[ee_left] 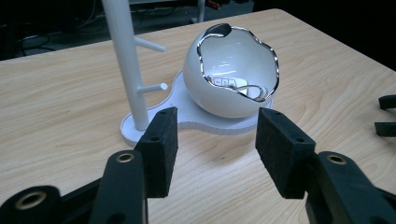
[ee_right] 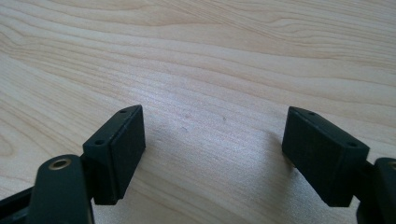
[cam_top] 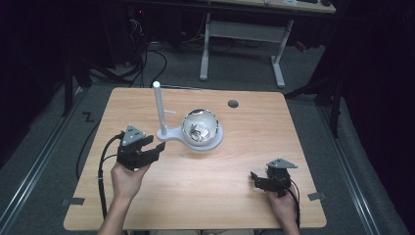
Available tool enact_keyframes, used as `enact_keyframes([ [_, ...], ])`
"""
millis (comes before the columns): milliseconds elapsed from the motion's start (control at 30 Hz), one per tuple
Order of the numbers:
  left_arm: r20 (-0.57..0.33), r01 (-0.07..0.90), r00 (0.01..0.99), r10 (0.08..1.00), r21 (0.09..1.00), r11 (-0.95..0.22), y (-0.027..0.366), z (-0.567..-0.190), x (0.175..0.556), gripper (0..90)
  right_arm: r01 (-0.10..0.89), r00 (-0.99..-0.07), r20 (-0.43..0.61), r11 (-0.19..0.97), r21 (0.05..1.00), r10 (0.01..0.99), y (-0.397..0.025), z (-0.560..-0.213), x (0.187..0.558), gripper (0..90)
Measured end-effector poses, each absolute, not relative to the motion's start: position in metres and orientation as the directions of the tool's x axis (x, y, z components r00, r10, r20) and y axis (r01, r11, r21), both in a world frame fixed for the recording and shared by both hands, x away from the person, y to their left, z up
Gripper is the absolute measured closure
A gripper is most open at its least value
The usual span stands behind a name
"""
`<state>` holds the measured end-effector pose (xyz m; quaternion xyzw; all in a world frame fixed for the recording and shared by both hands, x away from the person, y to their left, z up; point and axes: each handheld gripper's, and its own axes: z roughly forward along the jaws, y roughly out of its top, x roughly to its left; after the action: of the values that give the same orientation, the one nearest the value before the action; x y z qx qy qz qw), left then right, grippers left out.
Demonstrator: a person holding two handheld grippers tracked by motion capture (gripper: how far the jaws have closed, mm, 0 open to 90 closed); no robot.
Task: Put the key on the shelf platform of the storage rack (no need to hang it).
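White bowl (ee_left: 229, 70), jagged chrome rim, on stand (ee_left: 196, 116) beside post (ee_left: 126, 65) (contents unclear). Left hand-held gripper (ee_left: 217, 140), right hand-held gripper (ee_right: 212, 154): jaws wide, empty.

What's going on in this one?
A person at a wooden table holds a hand-held gripper in each hand. The left hand-held gripper is open, aimed at a white stand carrying an egg-shaped bowl, touching nothing. The right hand-held gripper is open over bare wood.

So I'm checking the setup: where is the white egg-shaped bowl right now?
In the high view the white egg-shaped bowl sits near the table's middle on a white base, right of the white post and ahead of the open left tongs.
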<state>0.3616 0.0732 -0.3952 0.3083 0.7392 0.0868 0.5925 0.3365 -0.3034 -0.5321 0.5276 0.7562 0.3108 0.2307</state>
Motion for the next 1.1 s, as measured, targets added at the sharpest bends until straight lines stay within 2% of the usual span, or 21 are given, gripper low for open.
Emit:
enact_keyframes([
  [1100, -0.84, 0.308, -0.165, 0.518, 0.455, 0.836, 0.106, -0.411, 0.344, 49.7, 0.655, -0.338, -0.021, 0.251, 0.713, 0.941, -0.303, -0.532, 0.336, 21.7],
])
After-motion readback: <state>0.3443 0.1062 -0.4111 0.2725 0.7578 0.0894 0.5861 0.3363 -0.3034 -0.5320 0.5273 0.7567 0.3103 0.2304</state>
